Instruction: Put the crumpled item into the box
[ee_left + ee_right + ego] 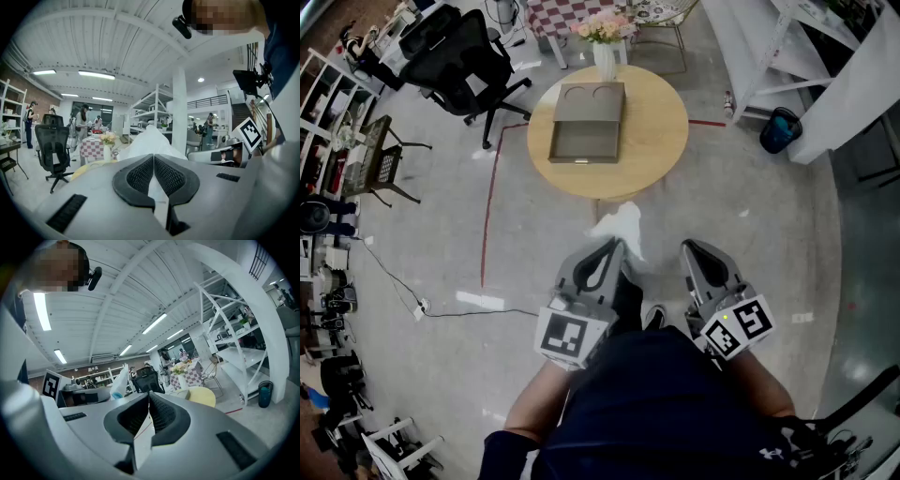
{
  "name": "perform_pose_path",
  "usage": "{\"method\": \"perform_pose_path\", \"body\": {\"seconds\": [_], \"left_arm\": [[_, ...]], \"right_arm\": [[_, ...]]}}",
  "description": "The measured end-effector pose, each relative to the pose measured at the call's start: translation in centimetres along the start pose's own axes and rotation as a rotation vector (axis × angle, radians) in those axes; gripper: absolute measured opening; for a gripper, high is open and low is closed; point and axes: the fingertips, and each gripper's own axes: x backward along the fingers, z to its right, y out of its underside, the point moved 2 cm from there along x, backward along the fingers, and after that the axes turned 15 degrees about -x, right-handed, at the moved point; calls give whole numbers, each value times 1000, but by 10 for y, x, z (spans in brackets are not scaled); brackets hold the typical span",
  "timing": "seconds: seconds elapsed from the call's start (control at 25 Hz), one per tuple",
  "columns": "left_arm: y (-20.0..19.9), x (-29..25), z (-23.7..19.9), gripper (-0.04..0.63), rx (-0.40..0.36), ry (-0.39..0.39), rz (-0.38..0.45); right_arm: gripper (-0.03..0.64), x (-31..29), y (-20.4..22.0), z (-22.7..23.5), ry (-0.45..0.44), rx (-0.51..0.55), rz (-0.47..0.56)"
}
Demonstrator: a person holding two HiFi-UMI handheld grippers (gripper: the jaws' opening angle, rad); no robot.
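Now the carrying step is on. Close to the person, the left tongs (153, 157) are squeezed tight on the crumpled item (621, 225), a white, scrunched-up thing that sticks out past their tips. It hangs in the air above the floor, just short of the near edge of the desk (661, 141). It is not in the box (587, 141) yet. The right tongs (149, 394) are beside the left ones, pinched together with nothing in them.

Farther on, the round wooden desk carries the box. It lies open a little left of the desk's middle, and its near end is not far from the desk's near edge. Nothing seems to be inside it. A vase of flowers (605, 42) stands at the far edge of the desk, just behind the box.

I think only 1 of the 2 tongs has work to do next. The left tongs should go forward over the open box, come down low so the light item does not drift, and then let go. The vase is close, so the reach should stop before it.
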Motion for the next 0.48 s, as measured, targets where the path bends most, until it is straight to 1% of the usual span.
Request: {"method": "perform_pose_path", "body": {"seconds": [0.16, 0.28, 0.48], "left_arm": [[-3, 28, 14, 20, -12, 10, -26], [5, 44, 19, 20, -46, 40, -65], [9, 68, 3, 20, -63, 33, -75]], "right_arm": [[15, 18, 0, -26, -13, 10, 15], [15, 22, 5, -42, -18, 14, 15], [15, 13, 14, -63, -16, 20, 22]]}}
